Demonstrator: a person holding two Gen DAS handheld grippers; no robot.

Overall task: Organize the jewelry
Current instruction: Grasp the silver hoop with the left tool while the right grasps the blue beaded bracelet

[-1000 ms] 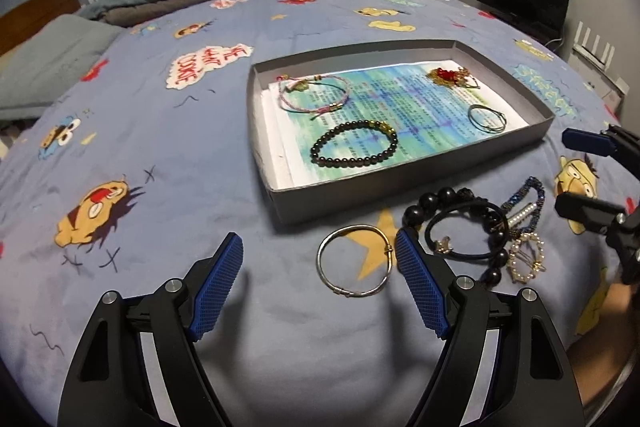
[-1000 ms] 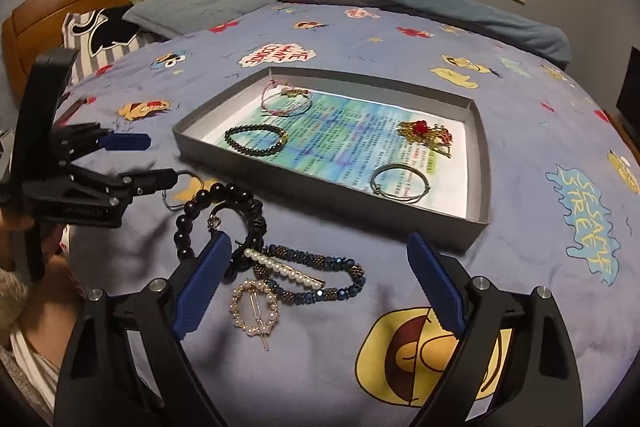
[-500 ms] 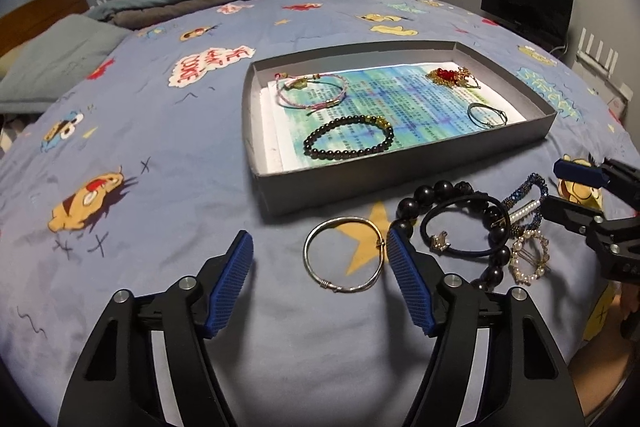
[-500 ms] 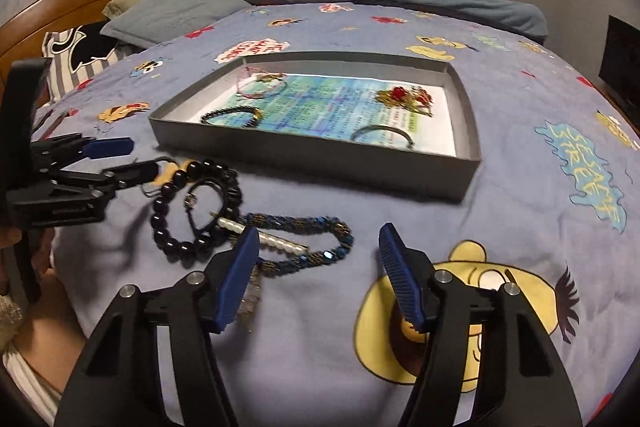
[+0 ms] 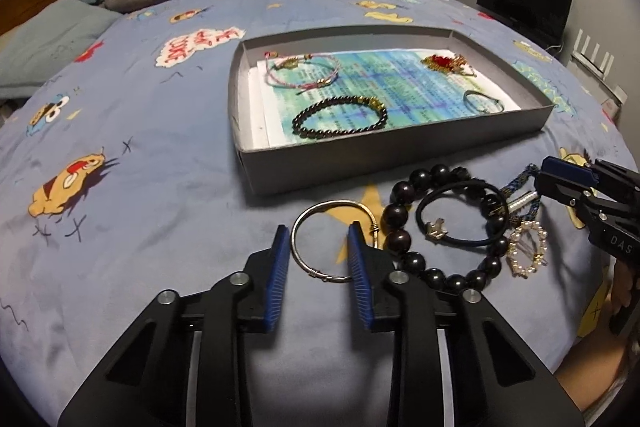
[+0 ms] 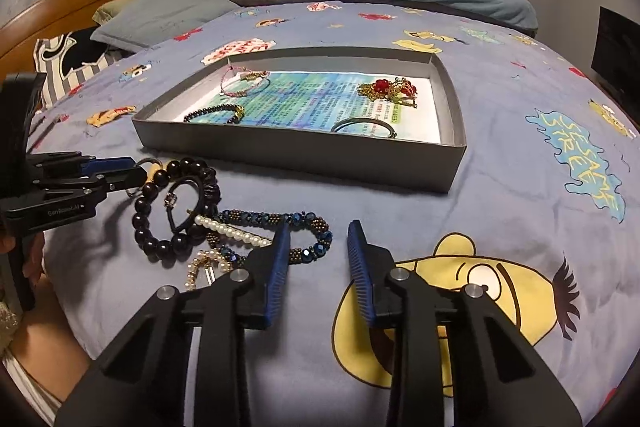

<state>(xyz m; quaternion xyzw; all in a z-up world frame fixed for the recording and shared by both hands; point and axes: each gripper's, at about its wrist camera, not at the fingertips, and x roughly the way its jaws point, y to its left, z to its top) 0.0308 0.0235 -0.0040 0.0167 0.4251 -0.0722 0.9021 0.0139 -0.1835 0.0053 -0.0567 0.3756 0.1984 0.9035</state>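
While both tools sit low over the blue cartoon-print bedspread (image 5: 132, 211), neither grips anything. Left tool (image 5: 319, 243): jaws part-open, straddling the near left arc of the thin silver wire bangle (image 5: 334, 240), which lies flat on the bedspread just in front of the shallow grey cardboard tray (image 5: 384, 157); whether the pads touch the wire, cannot tell. Right tool (image 6: 318, 241): jaws part-open with a similar gap, the left finger lying over the right end of the dark blue and bronze beaded bracelet (image 6: 280, 229); the gap itself shows only bedspread.

Loose pile, to the right of the bangle in the left wrist view: large black round-bead bracelet (image 5: 416, 227), with a thin black elastic band carrying a small metal charm (image 5: 460, 215) lying inside and over it. Beside these, a white pearl bar clip (image 6: 228, 229) lies across the blue bracelet, and a round gold pearl-studded hair clip (image 5: 526, 249) sits nearest the right tool.

Tray contents, on a blue-green printed paper sheet (image 5: 384, 83):
- pink cord bracelet (image 5: 304, 73), far left corner
- small dark bead bracelet with gold beads (image 5: 340, 117), near left
- red and gold ornament (image 5: 448, 61), far right
- thin dark ring-shaped bangle (image 5: 482, 101), near right
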